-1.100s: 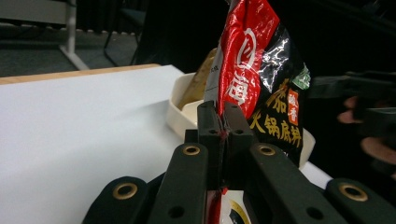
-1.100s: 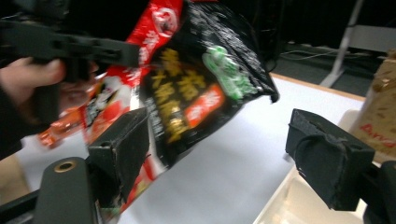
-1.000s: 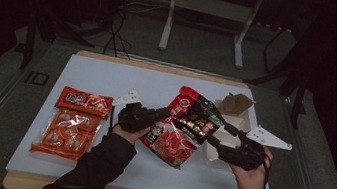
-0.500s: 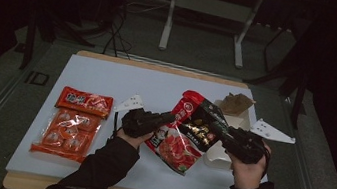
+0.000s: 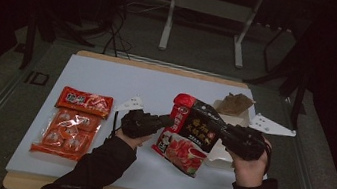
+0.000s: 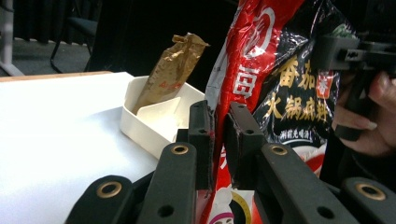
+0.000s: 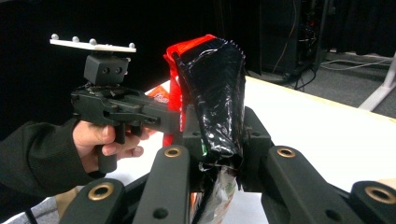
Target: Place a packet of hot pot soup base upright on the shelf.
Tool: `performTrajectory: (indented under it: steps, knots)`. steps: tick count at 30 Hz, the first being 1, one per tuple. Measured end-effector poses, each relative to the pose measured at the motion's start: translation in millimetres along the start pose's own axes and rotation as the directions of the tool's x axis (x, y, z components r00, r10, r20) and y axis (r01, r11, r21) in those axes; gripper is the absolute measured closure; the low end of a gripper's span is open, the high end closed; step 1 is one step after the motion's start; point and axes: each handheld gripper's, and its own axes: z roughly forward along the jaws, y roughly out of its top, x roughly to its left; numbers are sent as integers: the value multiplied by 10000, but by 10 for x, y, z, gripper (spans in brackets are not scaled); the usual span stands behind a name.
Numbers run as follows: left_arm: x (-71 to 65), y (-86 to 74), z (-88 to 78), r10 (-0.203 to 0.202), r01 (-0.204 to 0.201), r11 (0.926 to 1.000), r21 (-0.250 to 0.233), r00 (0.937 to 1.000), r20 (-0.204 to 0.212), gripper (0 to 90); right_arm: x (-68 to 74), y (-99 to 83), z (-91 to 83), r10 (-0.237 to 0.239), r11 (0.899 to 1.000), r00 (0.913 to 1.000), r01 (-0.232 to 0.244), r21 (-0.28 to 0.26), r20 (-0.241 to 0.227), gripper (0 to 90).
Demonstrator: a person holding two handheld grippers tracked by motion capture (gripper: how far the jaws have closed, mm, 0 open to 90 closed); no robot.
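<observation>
Hotpot-base packet [image 5: 190, 134], red and black, is up off the white table [image 5: 109, 73] near the centre of the high view, tilted, its lower end at about 6 o'clock hanging just over the surface. Both tools have it. The left gripper [image 5: 165, 121] grips the packet's edge at 9 o'clock; in the left gripper view that edge runs straight between its jaws, which have just eased apart a little but are pressed against the film. The right gripper [image 5: 224, 131] has just been closing, and in the right gripper view its jaws pinch a crumpled black fold of the packet at 3 o'clock.

So picking up and getting a two-sided hold looks done. What is left, I judge, is pulling the pack open (no tear shows yet) and dealing with the contents, perhaps toward the white tray [image 5: 234, 115] at 2 o'clock, where a brown sachet [image 5: 234, 103] already stands. The orange snack bags [image 5: 71, 120] at 9 o'clock lie untouched.
</observation>
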Motion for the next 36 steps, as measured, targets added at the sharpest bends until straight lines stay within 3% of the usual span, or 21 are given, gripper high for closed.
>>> performTrajectory:
  steps: [2,4,9,13,16,17,18,25,28,31,36]
  knots:
    - [5,24,-9,-53,53,10000,-5,9999,97,767,-2,34,4,-86,10000,10000,86,10,-41,772]
    - [11,48,-17,-178,178,9998,30,9998,10,646,-6,69,11,-192,9998,9998,192,37,6,772]
    - [-2,83,-85,67,-64,10000,41,9979,-641,492,-37,147,1,-304,9995,9995,304,-13,3,771]
    - [-9,85,-122,127,-103,9989,450,9984,-554,351,-68,208,-31,-422,9991,9991,421,-58,-14,770]
    - [-12,82,-135,116,-90,9985,533,9987,-490,330,-88,233,-43,-476,9989,9989,476,-37,21,769]
    - [-36,62,-183,501,-470,9965,696,9978,-425,289,-111,256,-53,-561,9984,9984,561,-2,59,768]
    - [-39,55,-195,562,-535,9958,747,9978,-347,262,-119,263,-59,-572,9984,9983,573,-17,133,768]
    - [-95,2,-272,734,-678,9903,1215,9964,-422,145,-208,337,-99,-817,9966,9962,819,-49,292,767]
    - [-102,-11,-287,725,-664,9898,1260,9964,-444,104,-244,359,-116,-817,9966,9961,820,-79,331,768]
    - [-131,-79,-372,380,-301,9867,1595,9982,-466,11,-310,403,-163,-1043,9940,9944,1048,-300,194,766]
    - [-185,-119,-471,241,-150,9859,1665,9983,-528,11,-391,479,-222,-1387,9897,9902,1391,-332,129,766]
